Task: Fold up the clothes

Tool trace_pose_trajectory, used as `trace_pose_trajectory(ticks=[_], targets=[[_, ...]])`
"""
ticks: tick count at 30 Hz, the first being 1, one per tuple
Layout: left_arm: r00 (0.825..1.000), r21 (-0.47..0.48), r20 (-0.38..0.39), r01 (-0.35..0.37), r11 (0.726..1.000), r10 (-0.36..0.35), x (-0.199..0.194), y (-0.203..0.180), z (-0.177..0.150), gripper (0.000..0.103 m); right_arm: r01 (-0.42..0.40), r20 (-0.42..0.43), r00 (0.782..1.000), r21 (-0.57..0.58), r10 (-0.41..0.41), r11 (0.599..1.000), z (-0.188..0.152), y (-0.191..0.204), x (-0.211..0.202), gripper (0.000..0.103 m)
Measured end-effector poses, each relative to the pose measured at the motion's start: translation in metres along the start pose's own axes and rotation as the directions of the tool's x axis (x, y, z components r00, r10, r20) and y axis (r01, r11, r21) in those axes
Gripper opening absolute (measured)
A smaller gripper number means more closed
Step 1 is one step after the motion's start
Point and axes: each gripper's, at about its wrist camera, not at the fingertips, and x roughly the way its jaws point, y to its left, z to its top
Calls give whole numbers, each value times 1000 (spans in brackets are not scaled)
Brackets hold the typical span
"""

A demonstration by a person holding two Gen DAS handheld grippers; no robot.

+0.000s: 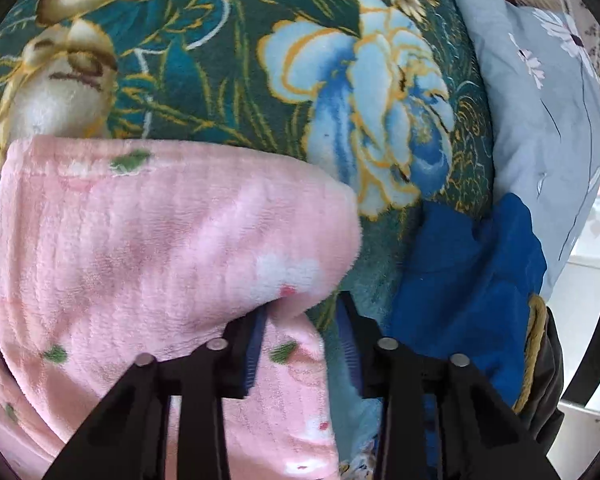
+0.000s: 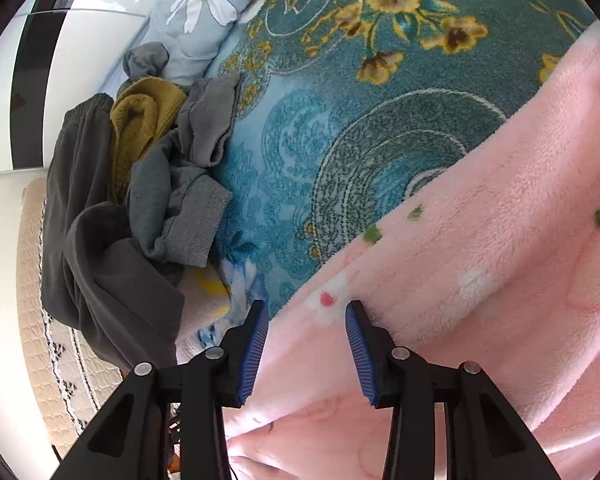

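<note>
Where pink fleece garment (image 1: 148, 248) spreads over teal floral blanket (image 1: 228, 92), folded edge seen doubled back in left wrist view, white blossoms and small green leaf marks across pile. Same pink fleece (image 2: 480, 272) filling lower right of right wrist view, running diagonally.

Left claw (image 1: 304, 344): jaws fairly wide, a lobe of pink fleece lying between them, left blue pad touching it; right pad apart from cloth. No clamp visible.

Right claw (image 2: 307, 344): jaws wide, hovering over pink fleece edge, white flower with red centre between tips; contact uncertain.

Outward: blue cloth (image 1: 468, 280) bunched just beside left claw, on blanket's edge. Pale grey-blue pillow (image 1: 540, 128) with white flower print along far side. Right wrist view: heap of clothes at blanket's left edge — dark grey trousers (image 2: 84, 216), mustard knit (image 2: 140, 128), grey sweatshirt (image 2: 188, 184) with ribbed cuffs, piled touching.

Surface: plush bed blanket (image 2: 340, 160), teal ground, gold and blue flowers, pale scroll medallion. Cream quilted cover (image 2: 36, 312) with dark trim below heap. Beyond it, white glossy floor (image 2: 0, 280), dark frame (image 2: 32, 80) at upper left.
</note>
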Motion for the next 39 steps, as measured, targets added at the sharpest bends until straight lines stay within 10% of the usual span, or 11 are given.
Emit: trace_pose_trajectory(ticks=[8,14,25,34,39], targets=[[995,74,14,101,992,-102,-34,26,-10,3,-16,4,1000,1,16,1000,-5,-7,-9,44],[942,190,18,325,927,-334,-134,69,-28,3,-47,45,998,-15,48,999,-11,-15,-41,43],[975,99,49,210,973,-216,-171,166,-48,3,-98,27,995,-31,99,995,-20,-2,-47,49],[969,120,65,228,966,-237,-181,167,-59,3,14,67,998,-8,-14,1000,-19,-2,-43,50],[965,97,66,245,965,-252,-188,174,-59,3,238,32,970,110,-243,965,-3,-9,-32,40]])
